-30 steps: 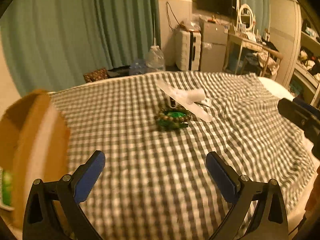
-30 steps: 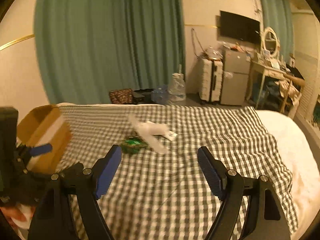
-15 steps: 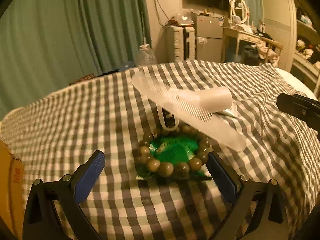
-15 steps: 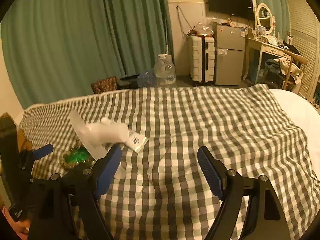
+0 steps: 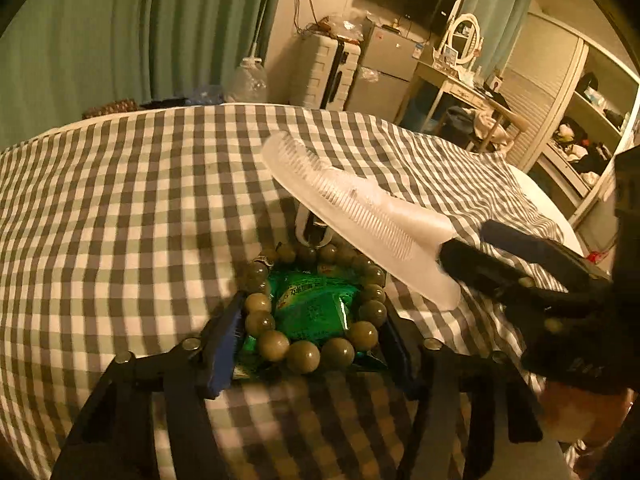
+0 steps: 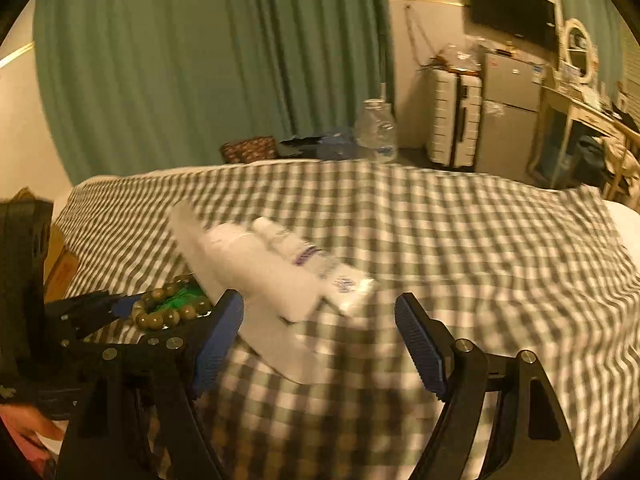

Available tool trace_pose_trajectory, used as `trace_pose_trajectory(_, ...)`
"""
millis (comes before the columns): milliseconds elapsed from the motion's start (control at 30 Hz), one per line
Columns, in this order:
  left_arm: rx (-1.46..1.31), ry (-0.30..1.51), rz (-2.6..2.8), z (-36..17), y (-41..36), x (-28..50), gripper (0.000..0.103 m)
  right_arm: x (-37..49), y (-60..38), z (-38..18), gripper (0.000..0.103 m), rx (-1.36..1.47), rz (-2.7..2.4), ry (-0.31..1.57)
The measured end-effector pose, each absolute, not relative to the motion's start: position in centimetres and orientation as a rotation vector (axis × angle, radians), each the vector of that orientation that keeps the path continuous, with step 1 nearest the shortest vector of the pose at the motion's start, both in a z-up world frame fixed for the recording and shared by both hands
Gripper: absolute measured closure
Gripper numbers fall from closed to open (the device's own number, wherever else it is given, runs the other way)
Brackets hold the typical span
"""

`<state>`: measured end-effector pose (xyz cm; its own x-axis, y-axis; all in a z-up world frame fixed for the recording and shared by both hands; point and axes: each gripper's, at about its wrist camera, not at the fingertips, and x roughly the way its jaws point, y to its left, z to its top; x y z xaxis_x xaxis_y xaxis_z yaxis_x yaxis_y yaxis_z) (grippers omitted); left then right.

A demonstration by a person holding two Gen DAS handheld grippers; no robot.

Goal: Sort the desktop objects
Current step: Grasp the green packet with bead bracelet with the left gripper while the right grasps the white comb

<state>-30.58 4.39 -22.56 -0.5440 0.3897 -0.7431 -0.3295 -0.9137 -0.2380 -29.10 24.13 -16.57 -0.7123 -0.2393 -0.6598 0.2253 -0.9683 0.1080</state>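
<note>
A bead bracelet (image 5: pixel 308 312) lies on a green snack packet (image 5: pixel 316 308) on the checked cloth. My left gripper (image 5: pixel 312 344) has its fingers close against both sides of the bracelet and packet. A clear white comb (image 5: pixel 356 216) rests tilted over a white tube (image 6: pixel 288 252) just behind. My right gripper (image 6: pixel 320 340) is open and empty, with the comb's near end (image 6: pixel 276 344) between its fingers. It shows in the left wrist view (image 5: pixel 504 256) at the comb's near end.
A cardboard box (image 6: pixel 60 264) stands at the left edge of the bed. A water bottle (image 6: pixel 376 132), a white suitcase (image 6: pixel 456 112) and a dressing table (image 6: pixel 580 120) stand beyond the far edge. The checked cloth (image 6: pixel 480 240) stretches to the right.
My left gripper moved forward and narrowed around the bracelet and packet. My right gripper swung left and in toward the comb.
</note>
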Motion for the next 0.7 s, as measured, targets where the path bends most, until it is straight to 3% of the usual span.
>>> trace_pose_trajectory(167, -1.267, -0.097, 2.328, -22.0, 1.8, -31.3, 0.048, -29.0, 22.7, -17.4, 0.025, 1.054, -2.673, -0.003)
trace_pose_trajectory(300, -1.294, -0.263, 2.268, -21.5, -0.7, -31.4, 0.056, -28.5, 22.1, -17.6, 0.025, 1.089, -2.646, 0.043)
trace_pose_trajectory(467, -1.239, -0.187, 2.305, -19.7, -0.7, -30.2, 0.058, -28.7, 21.6, -18.9, 0.025, 1.156, -2.608, 0.051)
trace_pose_trajectory(567, -1.215, -0.188, 2.309, -19.3, -0.6, -30.0, 0.061, -28.5, 21.1, -19.6, 0.048, 1.181, -2.592, 0.057)
trace_pose_trajectory(600, -1.223, -0.18, 2.312, -19.5, -0.6, -30.1, 0.061, -28.7, 21.2, -19.5, 0.062, 1.19, -2.598, 0.061)
trace_pose_trajectory(700, -1.262, -0.163, 2.301, -20.8, -0.2, -30.2, 0.061, -28.5, 21.1, -19.6, 0.074, 1.201, -2.573, 0.04)
